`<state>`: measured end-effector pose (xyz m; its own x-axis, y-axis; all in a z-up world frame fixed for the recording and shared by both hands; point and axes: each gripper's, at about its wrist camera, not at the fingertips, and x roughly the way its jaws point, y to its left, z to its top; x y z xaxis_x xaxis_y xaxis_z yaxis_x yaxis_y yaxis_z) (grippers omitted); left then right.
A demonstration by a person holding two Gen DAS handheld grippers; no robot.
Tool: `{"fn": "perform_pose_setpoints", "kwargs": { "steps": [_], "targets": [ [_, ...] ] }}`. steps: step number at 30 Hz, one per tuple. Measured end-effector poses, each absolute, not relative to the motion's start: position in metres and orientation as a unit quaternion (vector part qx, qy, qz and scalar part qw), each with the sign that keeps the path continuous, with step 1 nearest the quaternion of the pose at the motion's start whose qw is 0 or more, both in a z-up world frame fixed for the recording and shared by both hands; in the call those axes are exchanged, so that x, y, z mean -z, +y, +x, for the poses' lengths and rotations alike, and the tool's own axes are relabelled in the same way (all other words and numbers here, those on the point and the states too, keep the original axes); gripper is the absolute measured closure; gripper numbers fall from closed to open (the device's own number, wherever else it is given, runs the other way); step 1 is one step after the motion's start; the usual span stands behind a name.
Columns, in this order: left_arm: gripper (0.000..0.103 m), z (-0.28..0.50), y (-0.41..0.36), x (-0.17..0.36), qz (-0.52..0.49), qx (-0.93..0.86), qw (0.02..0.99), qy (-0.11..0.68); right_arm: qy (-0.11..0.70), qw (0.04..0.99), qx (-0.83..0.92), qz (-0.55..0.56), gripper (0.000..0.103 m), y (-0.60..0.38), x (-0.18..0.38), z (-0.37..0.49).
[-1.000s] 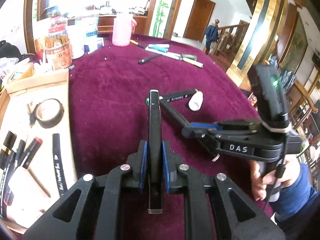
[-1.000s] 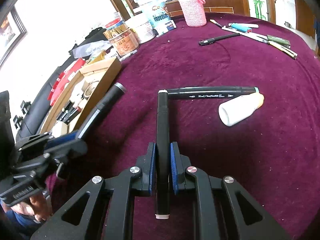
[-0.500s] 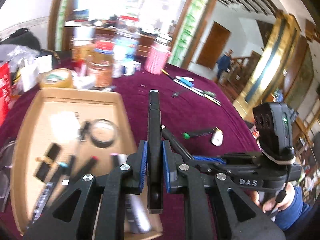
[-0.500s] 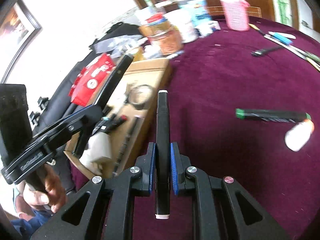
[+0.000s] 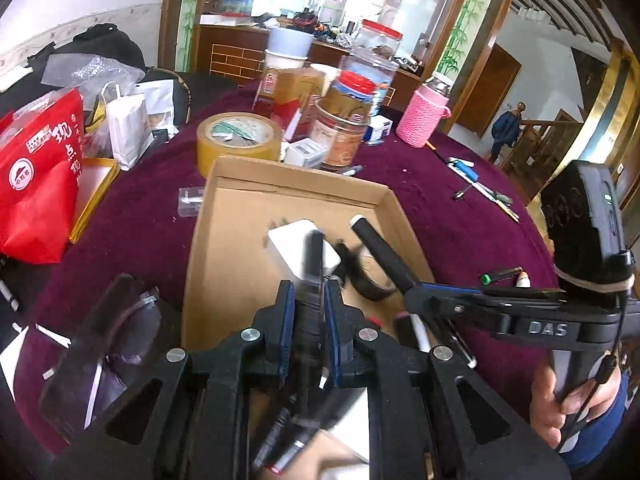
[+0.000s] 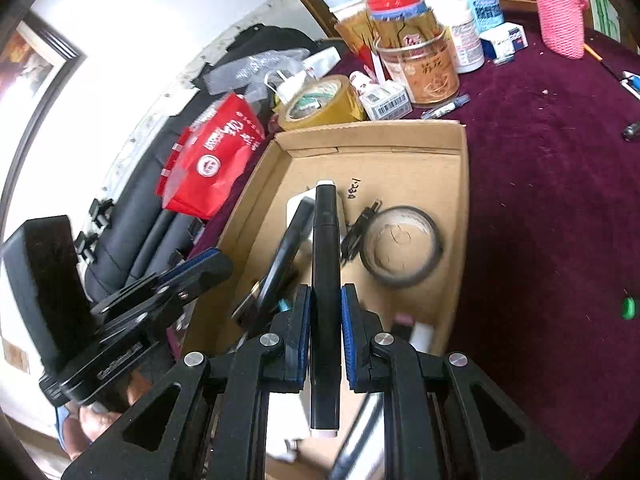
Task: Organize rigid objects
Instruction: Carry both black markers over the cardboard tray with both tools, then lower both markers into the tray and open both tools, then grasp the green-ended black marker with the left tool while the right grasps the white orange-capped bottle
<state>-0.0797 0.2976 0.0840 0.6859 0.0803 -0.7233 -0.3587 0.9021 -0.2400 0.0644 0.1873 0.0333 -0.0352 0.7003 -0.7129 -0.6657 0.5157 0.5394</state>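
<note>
Both grippers hang over an open cardboard tray (image 5: 224,240) (image 6: 400,148) on the dark red cloth. My left gripper (image 5: 311,308) is shut on a black marker (image 5: 314,264), blurred with motion; the right wrist view shows this gripper (image 6: 218,270) at the left with its marker (image 6: 288,252) slanting over the tray. My right gripper (image 6: 326,316) is shut on a black marker with a white end (image 6: 326,264). It appears in the left wrist view (image 5: 416,298) too, its marker (image 5: 380,256) pointing up-left. In the tray lie a white block (image 5: 292,244) and a black tape roll (image 6: 400,248).
A green-capped marker (image 5: 500,276) lies on the cloth right of the tray. Behind the tray stand a brown tape roll (image 5: 238,138), jars (image 6: 424,68), small boxes and a pink knitted cup (image 5: 424,120). A red bag (image 5: 36,180) sits left. More pens (image 5: 480,188) lie far right.
Both grippers have swung left from the open cloth to above the cardboard tray, each still carrying its marker. The green-capped marker and white bottle stayed behind on the cloth.
</note>
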Motion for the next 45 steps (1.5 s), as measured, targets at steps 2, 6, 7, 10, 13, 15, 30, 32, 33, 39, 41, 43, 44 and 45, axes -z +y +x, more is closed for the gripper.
{"fn": "perform_pose_setpoints", "kwargs": {
  "steps": [2, 6, 7, 10, 13, 15, 30, 32, 33, 39, 41, 43, 44, 45],
  "targets": [
    [0.090, -0.075, 0.308, -0.079, -0.190, -0.132, 0.894, 0.385, 0.528, 0.702, -0.477, 0.005, 0.090, 0.197, -0.029, 0.066],
    [0.090, -0.075, 0.312, -0.073, -0.196, -0.130, 0.891, 0.390, 0.546, 0.696, -0.466, 0.003, 0.090, 0.206, -0.018, 0.071],
    [0.090, -0.076, 0.312, -0.072, -0.196, -0.128, 0.891, 0.388, 0.548, 0.695, -0.466, 0.002, 0.090, 0.207, -0.016, 0.071],
    [0.090, -0.079, 0.310, -0.074, -0.193, -0.125, 0.894, 0.384, 0.553, 0.689, -0.469, 0.003, 0.090, 0.211, -0.010, 0.068],
    [0.090, -0.082, 0.307, -0.076, -0.198, -0.124, 0.896, 0.378, 0.554, 0.680, -0.480, 0.008, 0.090, 0.212, -0.009, 0.064],
    [0.090, -0.084, 0.303, -0.078, -0.199, -0.119, 0.897, 0.376, 0.557, 0.672, -0.488, 0.013, 0.089, 0.212, -0.008, 0.060],
    [0.090, -0.086, 0.251, -0.098, -0.178, -0.096, 0.907, 0.369, 0.495, 0.724, -0.478, 0.049, 0.077, 0.125, -0.041, 0.082],
    [0.090, -0.083, 0.239, -0.100, -0.171, -0.088, 0.909, 0.369, 0.494, 0.748, -0.441, 0.045, 0.077, 0.103, -0.038, 0.104],
    [0.090, -0.081, 0.233, -0.101, -0.167, -0.084, 0.910, 0.370, 0.492, 0.762, -0.419, 0.039, 0.077, 0.094, -0.036, 0.115],
    [0.090, -0.072, 0.201, -0.102, -0.147, -0.056, 0.913, 0.377, 0.517, 0.801, -0.302, -0.005, 0.077, 0.041, -0.009, 0.180],
    [0.090, -0.068, 0.191, -0.101, -0.139, -0.045, 0.912, 0.383, 0.525, 0.800, -0.290, -0.023, 0.077, 0.034, -0.002, 0.188],
    [0.090, -0.064, 0.182, -0.099, -0.132, -0.038, 0.912, 0.387, 0.538, 0.789, -0.297, -0.019, 0.077, 0.029, 0.005, 0.192],
    [0.090, -0.061, 0.178, -0.098, -0.129, -0.034, 0.911, 0.390, 0.543, 0.783, -0.301, -0.022, 0.077, 0.027, 0.008, 0.190],
    [0.090, -0.060, 0.173, -0.098, -0.127, -0.030, 0.911, 0.391, 0.545, 0.780, -0.306, -0.026, 0.077, 0.025, 0.009, 0.187]
  ]
}}
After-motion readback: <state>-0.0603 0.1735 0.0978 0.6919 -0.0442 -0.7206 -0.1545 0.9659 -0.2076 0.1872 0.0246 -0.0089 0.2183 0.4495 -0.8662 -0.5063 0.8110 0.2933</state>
